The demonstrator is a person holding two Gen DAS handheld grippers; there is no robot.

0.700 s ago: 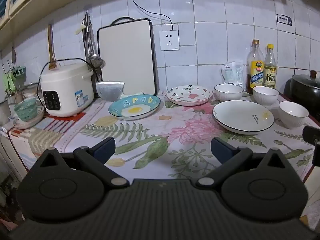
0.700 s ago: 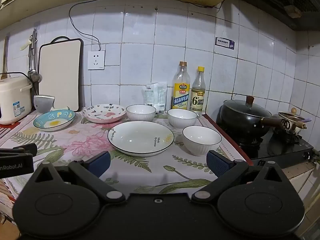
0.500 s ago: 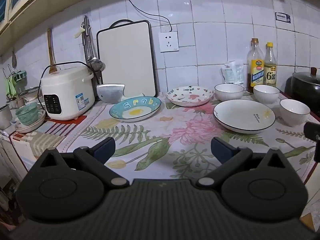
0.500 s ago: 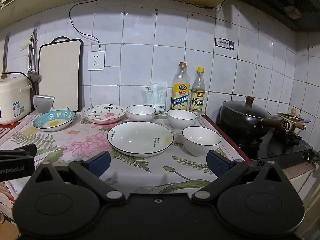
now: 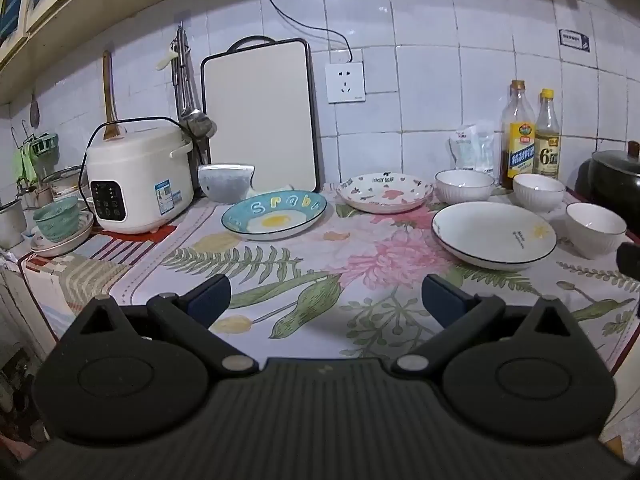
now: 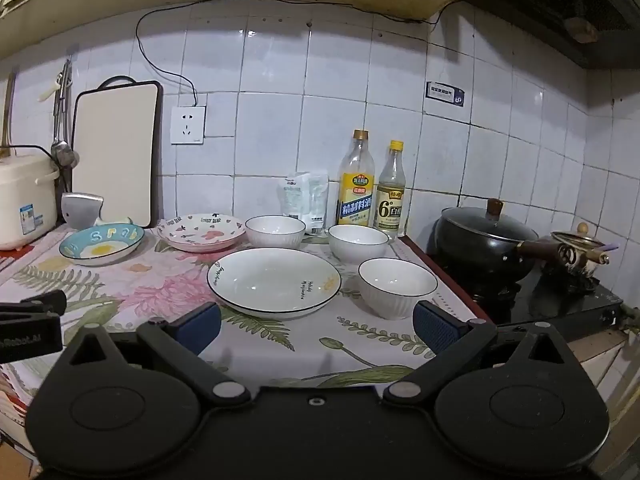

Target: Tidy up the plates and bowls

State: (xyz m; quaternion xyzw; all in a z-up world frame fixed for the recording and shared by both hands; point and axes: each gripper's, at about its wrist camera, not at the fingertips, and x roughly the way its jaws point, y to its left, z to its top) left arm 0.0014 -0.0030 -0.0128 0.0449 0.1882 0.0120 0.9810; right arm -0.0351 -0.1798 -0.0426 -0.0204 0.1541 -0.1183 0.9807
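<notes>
On the floral cloth lie a blue plate with a fried-egg print (image 5: pixel 276 216) (image 6: pixel 102 243), a pink patterned plate (image 5: pixel 385 197) (image 6: pixel 201 231) and a large white plate with a dark rim (image 5: pixel 494 235) (image 6: pixel 274 282). Three white bowls stand around the white plate: one behind it (image 5: pixel 464 186) (image 6: pixel 275 231), one at its far right (image 5: pixel 539 191) (image 6: pixel 359 242), one to its near right (image 5: pixel 596 230) (image 6: pixel 397 287). My left gripper (image 5: pixel 325 300) hangs open over the cloth's front, empty. My right gripper (image 6: pixel 317 325) is open too, just in front of the white plate and nearest bowl.
A rice cooker (image 5: pixel 138 178), a cutting board (image 5: pixel 260 116) and a cleaver (image 5: pixel 226 182) stand at the back left. Two bottles (image 6: pixel 356 184) stand by the wall. A black pot (image 6: pixel 486 238) sits on the stove at the right. Stacked dishes (image 5: pixel 60 226) lie far left.
In the left wrist view the scene has slid slightly lower and to the right. The right wrist view is almost the same. Both grippers stay open and no dish has moved.
</notes>
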